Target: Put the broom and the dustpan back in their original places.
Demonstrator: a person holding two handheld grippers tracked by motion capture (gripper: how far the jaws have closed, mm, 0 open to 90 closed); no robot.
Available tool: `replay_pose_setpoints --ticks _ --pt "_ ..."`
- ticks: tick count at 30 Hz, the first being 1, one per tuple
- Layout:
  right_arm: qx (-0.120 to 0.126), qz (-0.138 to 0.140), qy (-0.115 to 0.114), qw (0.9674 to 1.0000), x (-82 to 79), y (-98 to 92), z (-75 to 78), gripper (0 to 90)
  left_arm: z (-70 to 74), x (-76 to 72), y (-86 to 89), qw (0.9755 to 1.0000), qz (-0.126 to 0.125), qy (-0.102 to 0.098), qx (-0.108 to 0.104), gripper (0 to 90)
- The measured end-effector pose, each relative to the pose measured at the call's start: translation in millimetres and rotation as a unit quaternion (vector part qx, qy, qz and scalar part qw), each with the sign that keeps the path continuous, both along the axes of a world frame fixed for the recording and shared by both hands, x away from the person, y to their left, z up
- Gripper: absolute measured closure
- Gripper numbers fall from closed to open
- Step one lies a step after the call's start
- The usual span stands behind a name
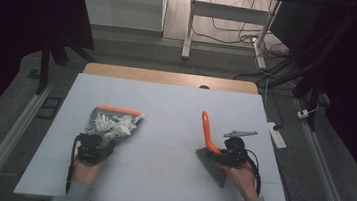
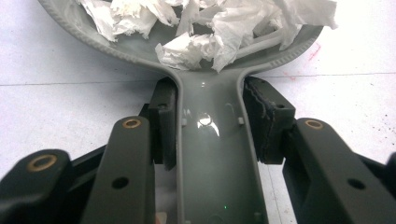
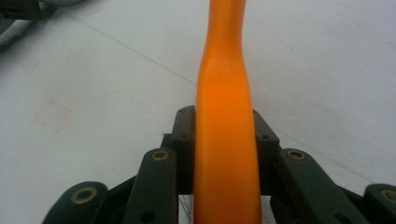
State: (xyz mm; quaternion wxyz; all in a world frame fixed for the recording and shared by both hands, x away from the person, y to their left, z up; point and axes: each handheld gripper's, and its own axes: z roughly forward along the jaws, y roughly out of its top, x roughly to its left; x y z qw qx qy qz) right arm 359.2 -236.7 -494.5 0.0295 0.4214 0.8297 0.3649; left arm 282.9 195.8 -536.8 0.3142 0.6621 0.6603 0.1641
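With the left gripper clamping its fingers on the grey dustpan heaped with crumpled paper left of centre, and the right gripper pinching the orange brush handle at lower right, any tilt risks spilling scraps onto the desk.

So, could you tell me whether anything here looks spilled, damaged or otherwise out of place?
Nothing stands out. The crumpled white paper sits inside the grey dustpan, held by the left gripper; none shows loose on the table. The right gripper clamps the orange brush handle.
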Motion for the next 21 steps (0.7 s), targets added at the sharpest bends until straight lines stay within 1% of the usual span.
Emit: replay_pose_setpoints --ticks 2,5,7,9,10,12,14,15,17,19,20,21 --pt "-0.001 -0.001 0.005 1.0000 3.5 -3.4 -1.4 68.5 0.0 0.0 0.1 1.0000 -0.001 0.000 0.000 57.1" --pt "0.007 -0.004 0.018 0.9998 9.3 -9.0 -4.4 66.5 0.5 -0.3 -0.1 1.0000 -0.004 0.000 0.000 55.6" --pt "0.001 -0.007 0.017 0.9998 12.4 -11.1 -5.6 62.9 0.6 -0.3 -0.3 1.0000 -0.007 0.001 0.000 54.0" --pt "-0.002 -0.009 0.020 0.9998 14.9 -12.8 -7.1 61.1 0.9 -0.4 -0.8 1.0000 -0.009 0.000 0.000 51.6" --pt "-0.002 -0.010 0.021 0.9997 15.6 -13.3 -7.7 59.4 1.0 -0.4 -0.9 1.0000 -0.009 -0.001 0.001 49.7" --pt "-0.015 -0.013 0.017 0.9997 16.7 -13.4 -8.6 55.6 1.6 -0.8 -0.4 0.9999 -0.013 -0.001 0.000 45.4" --pt "-0.016 -0.017 0.020 0.9995 18.3 -14.5 -10.1 53.5 2.7 -1.2 0.7 0.9999 -0.017 -0.003 0.000 42.4" --pt "-0.021 -0.021 0.017 0.9994 18.6 -14.4 -10.5 51.3 3.2 -1.2 1.0 0.9998 -0.019 -0.003 0.001 40.4" --pt "-0.035 -0.025 0.012 0.9990 18.8 -14.4 -11.1 48.3 3.9 -2.0 1.4 0.9997 -0.024 -0.003 0.001 34.2" --pt "-0.036 -0.030 0.012 0.9988 19.1 -15.0 -11.8 46.9 5.4 -3.2 1.8 0.9997 -0.024 -0.008 0.000 29.3" --pt "-0.041 -0.033 0.007 0.9986 18.7 -15.0 -11.5 45.9 6.5 -3.8 2.3 0.9997 -0.023 -0.009 0.003 26.3" --pt "-0.050 -0.037 0.001 0.9981 18.5 -14.6 -11.1 45.0 7.4 -4.5 2.8 0.9996 -0.025 -0.011 0.004 23.0"
